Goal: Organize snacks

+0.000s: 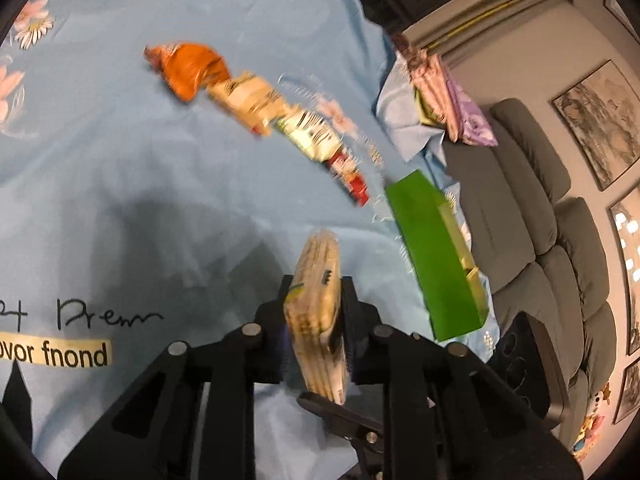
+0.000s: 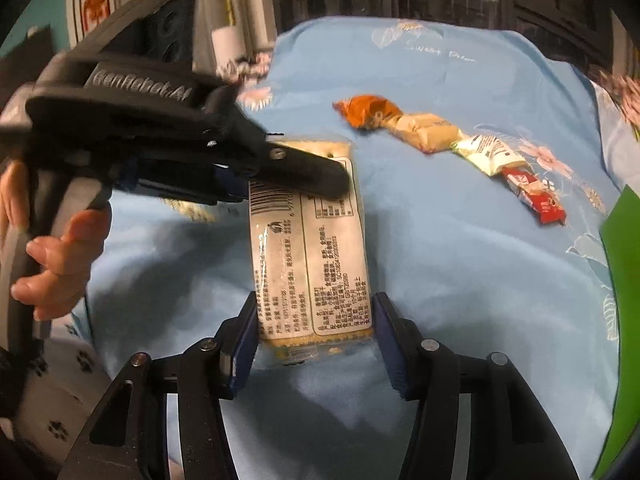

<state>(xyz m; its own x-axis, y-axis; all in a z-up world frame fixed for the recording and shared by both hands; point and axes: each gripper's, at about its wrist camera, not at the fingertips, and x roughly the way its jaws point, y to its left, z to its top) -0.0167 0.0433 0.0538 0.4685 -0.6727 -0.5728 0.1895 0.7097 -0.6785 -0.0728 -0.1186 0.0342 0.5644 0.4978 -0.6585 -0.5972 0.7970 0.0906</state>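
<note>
A cracker packet (image 2: pixel 312 248) in clear wrap, label side up, hangs above the light blue bedsheet (image 2: pixel 460 280). My right gripper (image 2: pixel 316 312) is shut on its near end, one pad against each long edge. My left gripper (image 2: pixel 340 184) comes in from the left and is shut on the packet's far end. In the left wrist view the packet (image 1: pixel 320 264) stands edge-on between the left gripper's (image 1: pixel 318 284) fingers. An orange bag (image 2: pixel 368 110), a beige packet (image 2: pixel 424 132), a green-and-white packet (image 2: pixel 488 154) and a red packet (image 2: pixel 536 198) lie in a row farther back.
A green paper bag (image 1: pixel 436 256) lies at the bed's right edge, open end toward the grey sofa (image 1: pixel 520 200). Folded bedding (image 1: pixel 440 96) is piled at the far right corner. A hand (image 2: pixel 60 260) holds the left gripper's handle. A dark shadow falls on the sheet below the packet.
</note>
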